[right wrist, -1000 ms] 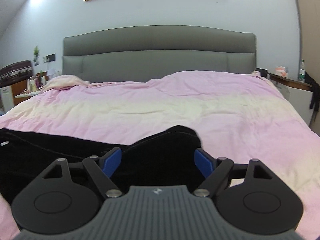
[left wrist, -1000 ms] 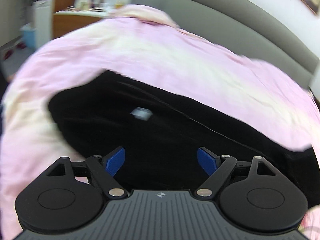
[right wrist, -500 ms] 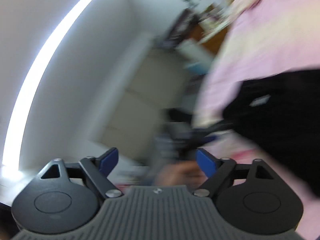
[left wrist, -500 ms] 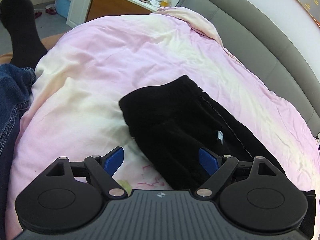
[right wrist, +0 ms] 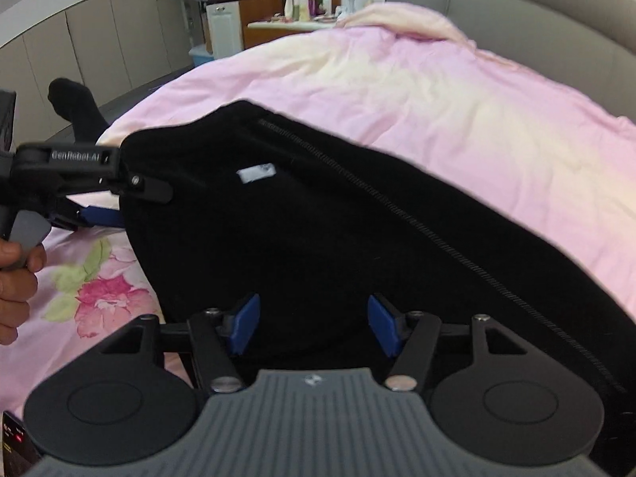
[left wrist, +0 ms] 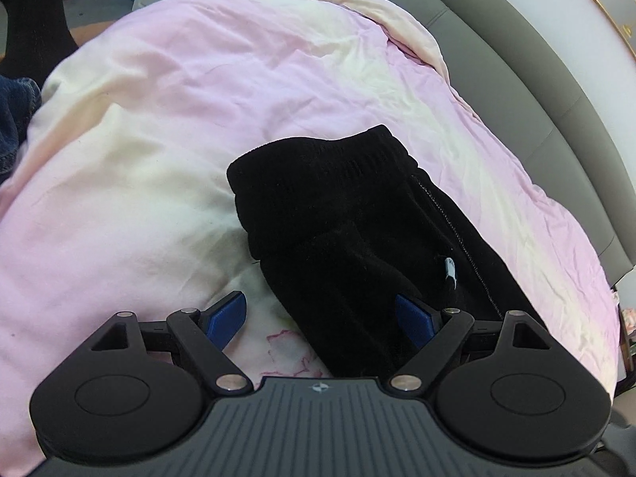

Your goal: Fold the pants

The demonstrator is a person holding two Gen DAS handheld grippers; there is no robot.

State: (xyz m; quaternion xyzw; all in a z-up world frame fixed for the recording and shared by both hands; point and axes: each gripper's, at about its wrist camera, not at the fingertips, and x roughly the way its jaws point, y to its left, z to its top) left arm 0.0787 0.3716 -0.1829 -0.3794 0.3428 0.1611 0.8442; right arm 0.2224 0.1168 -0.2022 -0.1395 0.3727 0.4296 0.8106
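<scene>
Black pants (left wrist: 357, 238) lie on the pink bed cover (left wrist: 198, 119), ribbed waistband (left wrist: 357, 159) farthest from the camera and a white label (left wrist: 449, 268) showing. My left gripper (left wrist: 322, 318) is open low over the pants' near edge, one finger over cloth and one over the sheet. In the right wrist view the pants (right wrist: 318, 218) fill the middle. My right gripper (right wrist: 314, 324) hovers over them, its jaws closing, black cloth in the gap but the pads still apart. The left gripper (right wrist: 99, 198) straddles the pants' left edge, with a hand (right wrist: 16, 278) behind it.
A grey padded headboard (left wrist: 516, 79) runs behind the bed. A bedside table (right wrist: 286, 20) with bottles, a blue bin and cabinets stand beyond the bed's far corner. A person's leg in a black sock (right wrist: 75, 107) and jeans (left wrist: 16, 119) are by the bed's left side.
The left gripper has come down closer to the pants' waist end and rolled. The right wrist view swung from the headboard round to the pants, and its jaws stand narrower.
</scene>
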